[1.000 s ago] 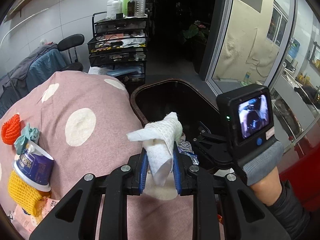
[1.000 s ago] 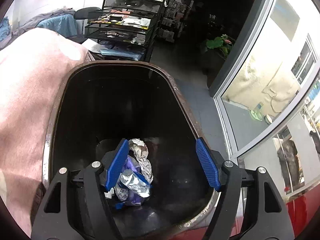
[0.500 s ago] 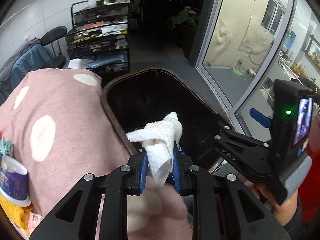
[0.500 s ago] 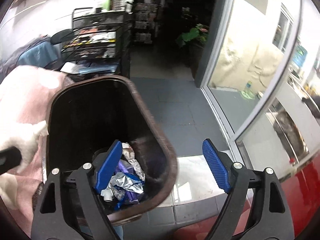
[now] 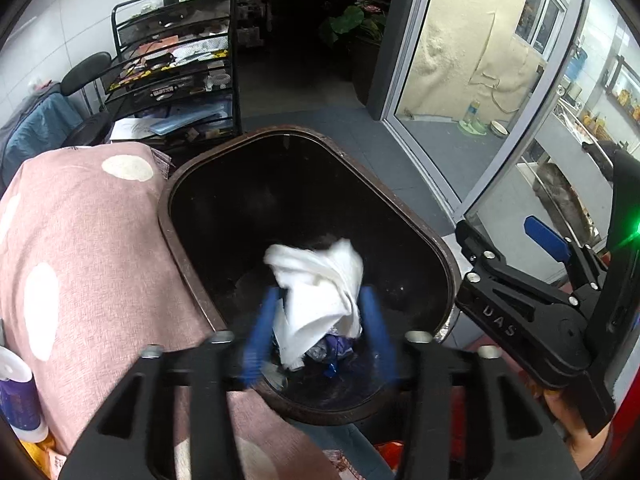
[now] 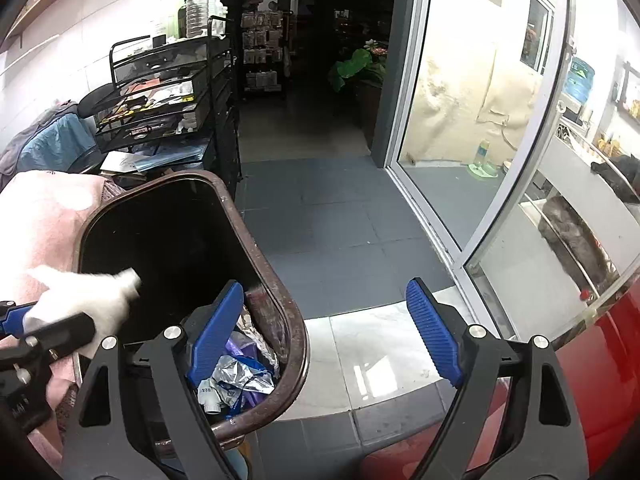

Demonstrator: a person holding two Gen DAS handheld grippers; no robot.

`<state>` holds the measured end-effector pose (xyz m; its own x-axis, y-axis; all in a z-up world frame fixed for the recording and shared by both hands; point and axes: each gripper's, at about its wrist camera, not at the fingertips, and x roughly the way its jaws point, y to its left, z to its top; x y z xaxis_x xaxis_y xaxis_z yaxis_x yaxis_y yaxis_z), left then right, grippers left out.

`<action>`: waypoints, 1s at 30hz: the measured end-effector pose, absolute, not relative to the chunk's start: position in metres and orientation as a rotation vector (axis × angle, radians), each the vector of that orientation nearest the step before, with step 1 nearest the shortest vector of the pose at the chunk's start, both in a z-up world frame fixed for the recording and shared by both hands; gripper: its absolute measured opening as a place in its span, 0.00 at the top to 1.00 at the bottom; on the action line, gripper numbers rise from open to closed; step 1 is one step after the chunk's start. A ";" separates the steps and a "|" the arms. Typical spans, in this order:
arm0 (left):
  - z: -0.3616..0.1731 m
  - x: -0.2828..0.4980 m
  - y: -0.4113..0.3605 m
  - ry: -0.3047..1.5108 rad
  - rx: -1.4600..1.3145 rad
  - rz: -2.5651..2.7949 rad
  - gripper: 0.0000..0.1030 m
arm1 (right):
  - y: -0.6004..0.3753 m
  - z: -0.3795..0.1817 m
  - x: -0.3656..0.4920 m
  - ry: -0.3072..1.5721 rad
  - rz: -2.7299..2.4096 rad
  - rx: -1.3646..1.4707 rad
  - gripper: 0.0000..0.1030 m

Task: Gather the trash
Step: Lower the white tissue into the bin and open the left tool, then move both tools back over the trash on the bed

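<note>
My left gripper (image 5: pixel 318 332) has just been opening its jaws, and the blue pads (image 5: pixel 260 332) are blurred on either side of the white paper towel (image 5: pixel 320 292), which hangs loose between them, released above the mouth of the dark brown trash bin (image 5: pixel 400 208). Whether the towel's edge brushes the right-hand pad I cannot tell. Beneath the towel, at the bottom of the bin, lie crumpled foil and purple wrappers (image 6: pixel 240 376). My right gripper (image 6: pixel 328 336) stands with its jaws spread wide and nothing between them; one blue finger sits over the bin's near rim, the other over the tiled floor (image 6: pixel 340 240) beside it. A pink tablecloth with white dots (image 5: pixel 92 240) touches the bin's left side, with a purple-and-white cup (image 5: pixel 16 396) at its lower left edge. Further off stand a black wire rack cart (image 5: pixel 176 72) and a glass sliding door (image 6: pixel 472 80).
</note>
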<state>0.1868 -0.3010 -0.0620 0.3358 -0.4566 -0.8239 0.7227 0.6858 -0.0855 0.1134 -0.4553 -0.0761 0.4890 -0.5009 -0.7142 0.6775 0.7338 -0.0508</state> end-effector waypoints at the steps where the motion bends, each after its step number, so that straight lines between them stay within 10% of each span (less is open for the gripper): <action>1: -0.062 0.186 -0.300 0.942 0.319 -0.788 0.37 | -0.455 -0.077 0.114 0.779 -0.726 0.250 0.19; 6: -0.057 0.188 -0.294 0.918 0.293 -0.799 0.21 | -0.453 -0.080 0.113 0.784 -0.722 0.252 0.17; 30: -0.015 0.155 -0.184 0.761 0.262 -0.635 0.17 | -0.393 -0.066 0.123 0.724 -0.463 0.231 0.15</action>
<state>0.1546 -0.1835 -0.0145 0.5503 -0.4380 -0.7109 0.6203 0.7843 -0.0031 0.1230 -0.3925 -0.0663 0.6543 -0.3256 -0.6825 0.4822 0.8749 0.0448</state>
